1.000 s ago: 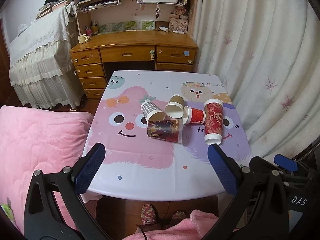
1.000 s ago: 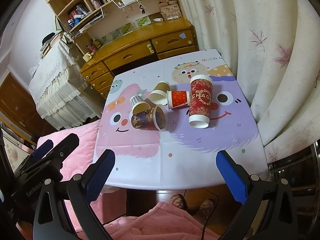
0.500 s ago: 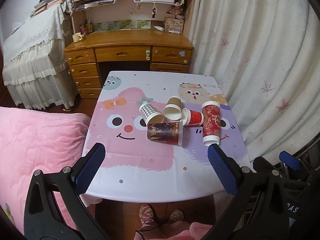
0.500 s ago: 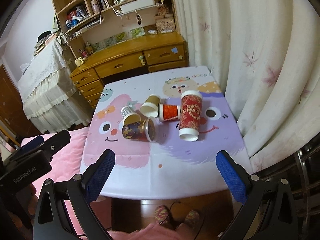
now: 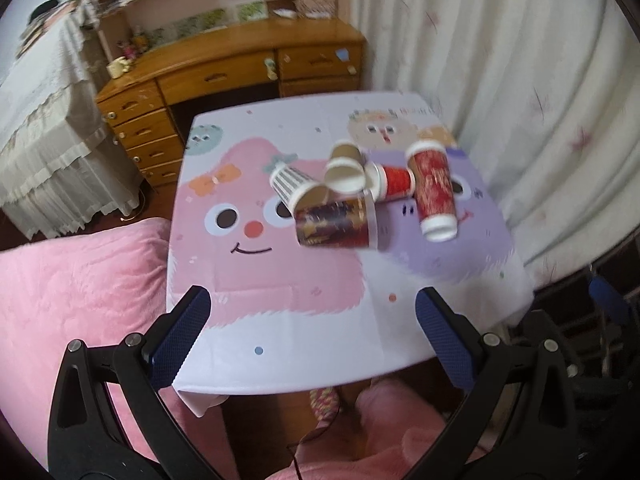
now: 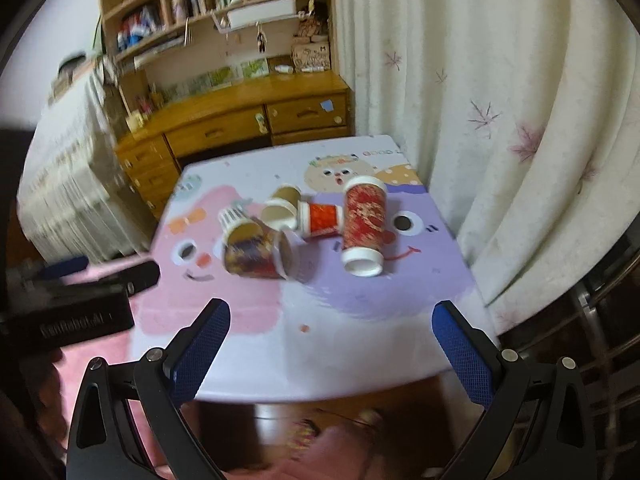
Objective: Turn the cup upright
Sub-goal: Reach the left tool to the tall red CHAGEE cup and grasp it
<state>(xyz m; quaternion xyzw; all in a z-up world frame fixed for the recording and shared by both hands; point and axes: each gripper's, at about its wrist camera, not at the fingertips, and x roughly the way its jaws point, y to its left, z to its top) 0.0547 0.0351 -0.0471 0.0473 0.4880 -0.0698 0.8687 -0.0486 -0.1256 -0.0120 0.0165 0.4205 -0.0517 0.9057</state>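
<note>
You are holding both grippers back from the counter (image 6: 360, 344); the left gripper (image 5: 312, 320) and the right gripper (image 6: 330, 340) are both showing their jaws spread wide, with nothing between them. Five paper cups are lying on their sides in a cluster on the far right part of the counter; the tall red cup (image 6: 364, 224) is lying at the right, with its open mouth toward you; the small red cup (image 6: 322, 220) is lying just beside it; the brown cup (image 6: 280, 210) and the checked cup (image 6: 234, 220) are lying behind; the dark patterned cup (image 6: 256, 256) is lying nearest to you, touching the checked one. No cup is standing upright, so I judge that the task is only beginning; reaching, gripping, turning and setting down are all remaining. Which cup you are aiming at, I cannot tell; both views are blurred.
</note>
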